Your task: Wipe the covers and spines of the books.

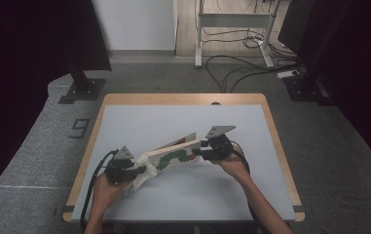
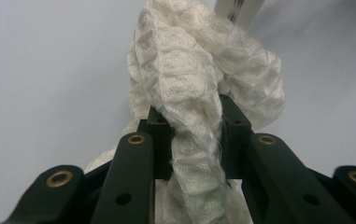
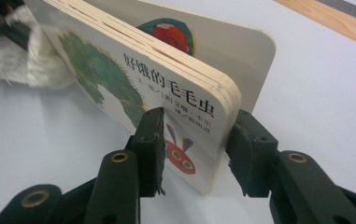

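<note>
bare table (image 1: 173, 117) beyond the raised book (image 1: 176, 155)

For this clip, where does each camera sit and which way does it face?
High view: above the person's side, looking forward and down on the table; both forearms enter from below, left gripper and right gripper.
Left gripper view: rides that gripper, looking along its jaws, shut on a white cloth.
Right gripper view: along its jaws, clamped on a picture book.
Shared: cloth and book appear in the high and right gripper views.
</note>
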`<state>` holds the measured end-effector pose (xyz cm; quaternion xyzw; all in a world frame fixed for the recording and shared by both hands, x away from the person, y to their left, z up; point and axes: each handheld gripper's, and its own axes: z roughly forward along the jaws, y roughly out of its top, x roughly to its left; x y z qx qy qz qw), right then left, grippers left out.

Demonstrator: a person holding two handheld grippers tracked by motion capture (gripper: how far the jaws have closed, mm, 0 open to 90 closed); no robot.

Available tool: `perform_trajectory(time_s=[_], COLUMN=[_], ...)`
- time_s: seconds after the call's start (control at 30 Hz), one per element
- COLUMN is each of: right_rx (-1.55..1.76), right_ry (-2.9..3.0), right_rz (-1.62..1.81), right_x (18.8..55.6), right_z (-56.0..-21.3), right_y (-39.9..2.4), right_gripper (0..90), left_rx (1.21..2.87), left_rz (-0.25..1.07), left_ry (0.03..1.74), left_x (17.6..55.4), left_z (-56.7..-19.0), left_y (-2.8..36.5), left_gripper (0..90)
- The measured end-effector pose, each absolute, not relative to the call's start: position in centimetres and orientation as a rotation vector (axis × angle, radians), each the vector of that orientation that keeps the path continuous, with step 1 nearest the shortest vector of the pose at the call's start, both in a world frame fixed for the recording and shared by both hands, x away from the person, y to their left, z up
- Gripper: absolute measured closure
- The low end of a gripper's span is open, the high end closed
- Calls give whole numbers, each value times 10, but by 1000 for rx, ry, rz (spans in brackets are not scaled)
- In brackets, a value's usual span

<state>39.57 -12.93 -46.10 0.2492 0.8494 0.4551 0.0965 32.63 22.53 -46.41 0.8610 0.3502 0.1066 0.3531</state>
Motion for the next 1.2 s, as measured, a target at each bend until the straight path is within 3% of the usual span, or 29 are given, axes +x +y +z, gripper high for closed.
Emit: perform_trajectory(time_s=[0.5,1.2], right_rx=[738,739], right_ry=[2519,2519], right_rz=[1349,1348], right_x=[394,394], right_z=[-461,-461], right_y=[-130,-130], right_gripper=[566,563], left_rx=[2231,2294], left_rz=[330,263], left_ry=[860,949], left_x=[321,334], left_z=[-431,-487], left_y=[224,218], left_gripper=[702,701])
